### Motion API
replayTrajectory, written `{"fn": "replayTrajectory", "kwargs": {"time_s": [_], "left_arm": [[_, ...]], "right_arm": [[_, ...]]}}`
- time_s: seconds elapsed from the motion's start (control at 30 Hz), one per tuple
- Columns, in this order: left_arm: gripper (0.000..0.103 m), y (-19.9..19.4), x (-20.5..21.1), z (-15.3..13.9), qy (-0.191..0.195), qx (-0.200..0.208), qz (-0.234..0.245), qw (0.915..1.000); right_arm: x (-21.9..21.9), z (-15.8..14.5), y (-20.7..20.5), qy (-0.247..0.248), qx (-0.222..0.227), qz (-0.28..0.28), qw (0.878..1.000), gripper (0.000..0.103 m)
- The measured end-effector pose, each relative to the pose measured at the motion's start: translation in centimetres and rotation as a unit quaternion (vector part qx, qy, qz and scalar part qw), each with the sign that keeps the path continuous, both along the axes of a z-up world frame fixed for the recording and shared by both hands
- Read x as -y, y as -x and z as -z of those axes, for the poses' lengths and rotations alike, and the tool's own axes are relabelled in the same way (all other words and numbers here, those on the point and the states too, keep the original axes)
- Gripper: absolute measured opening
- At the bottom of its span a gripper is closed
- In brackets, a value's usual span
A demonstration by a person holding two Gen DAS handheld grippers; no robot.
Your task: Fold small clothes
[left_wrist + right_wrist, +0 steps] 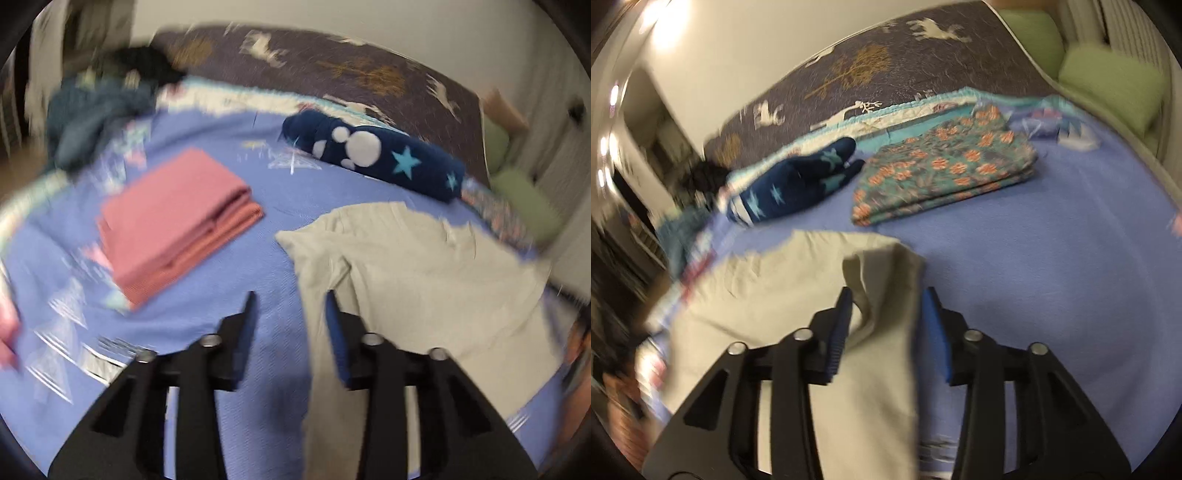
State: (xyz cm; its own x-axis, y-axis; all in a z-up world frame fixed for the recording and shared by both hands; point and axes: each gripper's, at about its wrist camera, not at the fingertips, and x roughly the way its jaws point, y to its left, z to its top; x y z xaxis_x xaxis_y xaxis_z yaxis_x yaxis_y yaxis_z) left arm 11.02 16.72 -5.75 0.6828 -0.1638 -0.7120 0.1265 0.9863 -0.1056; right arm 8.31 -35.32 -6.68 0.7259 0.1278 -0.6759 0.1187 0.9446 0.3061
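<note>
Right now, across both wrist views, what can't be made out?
- Beige garment: near end hidden under the left hand-held gripper; in the right wrist view, under the right hand-held gripper.
- Dark clothes heap: blurred, items indistinguishable.
- Pink item: cut off by the left edge.

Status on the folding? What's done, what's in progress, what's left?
Done: the pink stack and the floral stack lie folded on the bed. In hand: the beige garment is spread out, partly folded; both the left gripper and the right gripper stand open over its edges, gripping nothing. Left: finish the beige one, then the teal heap at the far corner. Frames are blurred.
</note>
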Motion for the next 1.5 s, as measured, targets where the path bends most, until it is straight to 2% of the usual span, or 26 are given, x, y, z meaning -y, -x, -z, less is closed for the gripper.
{"fn": "replayTrajectory", "kwargs": {"time_s": [0.03,0.07,0.13,0.2,0.27,0.33,0.37,0.43,0.53,0.6,0.63,0.67,0.7,0.77,0.8,0.87,0.93,1.0,1.1,1.2,1.27,1.33,1.4,1.5], "left_arm": [[0.054,1.9,1.0,-0.4,-0.047,0.023,0.027,0.9983],[0.060,3.0,1.6,-0.4,-0.079,0.037,0.043,0.9953],[0.065,5.3,3.3,-0.1,-0.152,0.065,0.079,0.9831],[0.070,6.7,5.6,1.4,-0.241,0.078,0.123,0.9595],[0.071,6.4,7.5,2.8,-0.308,0.078,0.139,0.9377],[0.071,5.1,8.9,4.2,-0.349,0.076,0.146,0.9225],[0.071,4.2,9.4,4.5,-0.357,0.082,0.151,0.9184],[0.072,3.0,10.0,4.0,-0.350,0.098,0.148,0.9198],[0.072,-1.2,10.2,2.0,-0.324,0.107,0.097,0.9350],[0.072,-5.4,8.9,-0.2,-0.263,0.101,0.032,0.9589],[0.072,-7.3,7.8,-1.1,-0.227,0.092,-0.001,0.9694],[0.072,-9.0,6.1,-2.3,-0.178,0.083,-0.037,0.9798],[0.072,-9.9,4.9,-3.1,-0.143,0.080,-0.059,0.9847],[0.073,-10.6,3.2,-4.1,-0.105,0.076,-0.078,0.9886],[0.073,-10.5,2.7,-4.2,-0.098,0.076,-0.078,0.9893],[0.073,-10.1,2.1,-4.0,-0.094,0.077,-0.061,0.9908],[0.073,-9.4,2.1,-3.0,-0.082,0.064,-0.019,0.9944],[0.073,-8.5,3.0,-1.9,-0.075,0.051,0.031,0.9954],[0.073,-8.3,4.9,-1.1,-0.088,0.044,0.106,0.9895],[0.073,-8.5,7.4,-0.2,-0.134,0.048,0.163,0.9763],[0.073,-9.3,8.8,0.4,-0.168,0.041,0.192,0.9659],[0.072,-10.3,9.7,0.9,-0.181,0.028,0.212,0.9598],[0.062,-11.3,10.3,1.2,-0.172,0.009,0.236,0.9565],[0.027,-12.6,10.6,1.9,-0.151,-0.024,0.253,0.9553]], "right_arm": [[-0.2,0.0,0.5,0.030,-0.002,-0.008,1.000,0.048],[-0.8,0.1,1.2,0.067,-0.007,-0.022,0.997,0.051],[-2.2,0.5,2.4,0.128,-0.014,-0.057,0.990,0.059],[-3.6,0.9,3.2,0.177,-0.023,-0.092,0.980,0.065],[-5.7,1.8,3.7,0.245,-0.039,-0.127,0.960,0.069],[-7.0,2.5,3.2,0.286,-0.046,-0.141,0.947,0.071],[-7.1,2.6,2.9,0.288,-0.046,-0.142,0.946,0.073],[-6.8,2.5,1.6,0.270,-0.045,-0.139,0.952,0.074],[-6.0,1.9,-1.1,0.247,-0.041,-0.113,0.962,0.074],[-5.0,1.1,-3.4,0.220,-0.031,-0.082,0.972,0.074],[-4.0,0.7,-4.8,0.189,-0.029,-0.058,0.980,0.074],[-3.3,0.4,-5.7,0.166,-0.027,-0.042,0.985,0.074],[-2.5,0.2,-6.3,0.140,-0.025,-0.025,0.989,0.074],[-0.8,0.0,-7.3,0.096,-0.026,0.001,0.995,0.074],[-0.3,0.0,-7.3,0.080,-0.027,0.002,0.996,0.074],[0.4,0.4,-7.2,0.068,-0.029,-0.004,0.997,0.074],[0.8,0.9,-6.7,0.060,-0.031,-0.013,0.998,0.073],[1.4,1.5,-6.3,0.034,-0.031,-0.030,0.998,0.066],[1.5,1.5,-6.2,0.028,-0.022,-0.060,0.998,0.057],[0.0,1.0,-6.6,0.046,-0.026,-0.127,0.990,0.057],[-1.3,0.6,-7.1,0.075,-0.031,-0.163,0.983,0.064],[-2.2,0.3,-7.8,0.100,-0.038,-0.183,0.977,0.066],[-2.6,0.0,-8.8,0.105,-0.045,-0.194,0.974,0.066],[-2.8,0.0,-9.9,0.091,-0.053,-0.209,0.972,0.066]]}}
